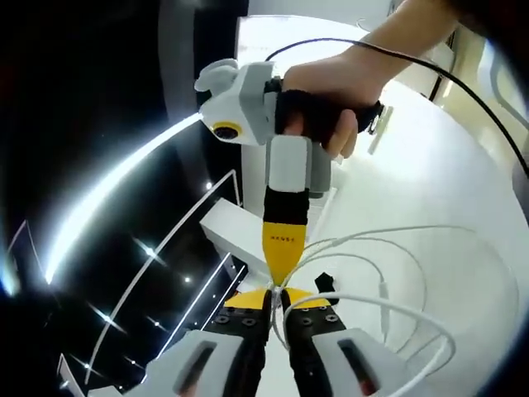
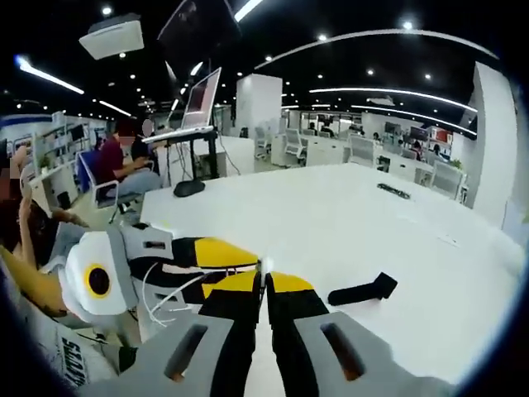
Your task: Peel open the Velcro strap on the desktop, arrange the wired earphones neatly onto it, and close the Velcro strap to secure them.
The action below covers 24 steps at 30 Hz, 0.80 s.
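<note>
The white earphone cable (image 1: 383, 291) lies in loose loops on the white table (image 1: 430, 165). It runs in to where both grippers' yellow tips meet. My left gripper (image 1: 277, 291) is shut on the cable. My right gripper (image 1: 279, 277), held by a hand (image 1: 331, 91), points down tip to tip with it and looks shut on the same cable. The black Velcro strap (image 1: 324, 284) lies just right of the tips. In the right gripper view, my right gripper (image 2: 264, 277) meets the left gripper (image 2: 258, 265). Cable loops (image 2: 147, 289) hang under the left gripper, and the strap (image 2: 364, 291) lies flat to the right.
The white table (image 2: 331, 215) stretches far ahead, with a small dark object (image 2: 393, 192) on its far side. A laptop on a stand (image 2: 198, 99) and seated people (image 2: 124, 161) are at the left. A black cord (image 1: 463, 91) trails from the right gripper.
</note>
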Tool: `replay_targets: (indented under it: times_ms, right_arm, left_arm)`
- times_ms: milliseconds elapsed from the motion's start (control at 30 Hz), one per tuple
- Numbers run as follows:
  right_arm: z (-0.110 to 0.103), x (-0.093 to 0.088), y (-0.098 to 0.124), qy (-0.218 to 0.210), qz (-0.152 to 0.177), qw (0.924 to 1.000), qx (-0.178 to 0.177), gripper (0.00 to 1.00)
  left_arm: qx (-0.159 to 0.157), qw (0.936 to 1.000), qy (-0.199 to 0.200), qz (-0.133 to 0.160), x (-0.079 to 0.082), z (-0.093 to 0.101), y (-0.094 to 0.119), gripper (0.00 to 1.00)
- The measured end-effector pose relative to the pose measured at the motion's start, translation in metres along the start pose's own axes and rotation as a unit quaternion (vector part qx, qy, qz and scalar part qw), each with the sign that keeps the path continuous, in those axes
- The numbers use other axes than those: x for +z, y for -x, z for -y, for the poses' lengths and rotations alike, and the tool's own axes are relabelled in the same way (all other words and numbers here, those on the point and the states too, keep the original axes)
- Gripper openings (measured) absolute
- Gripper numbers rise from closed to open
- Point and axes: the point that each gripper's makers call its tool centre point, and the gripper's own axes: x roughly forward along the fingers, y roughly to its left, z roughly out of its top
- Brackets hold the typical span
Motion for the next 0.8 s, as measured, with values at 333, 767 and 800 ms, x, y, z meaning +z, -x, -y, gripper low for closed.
replay_targets:
  times_ms: [333,767,800]
  right_arm:
    - [-0.0032,0.0007,-0.0021,0.086,-0.028,0.9958,-0.019,0.06]
    - [-0.0064,0.0032,-0.0008,0.08,-0.015,0.9967,0.005,0.06]
    - [-0.0066,0.0036,-0.0003,0.079,-0.012,0.9968,0.005,0.06]
  left_arm:
    - [0.001,1.0,-0.004,-0.005,-0.0031,-0.0003,-0.0015,0.1]
    - [-0.003,0.9999,-0.01,-0.006,-0.002,0.0013,-0.0007,0.08]
    - [-0.003,0.9999,-0.011,-0.007,-0.0021,0.0012,-0.0006,0.08]
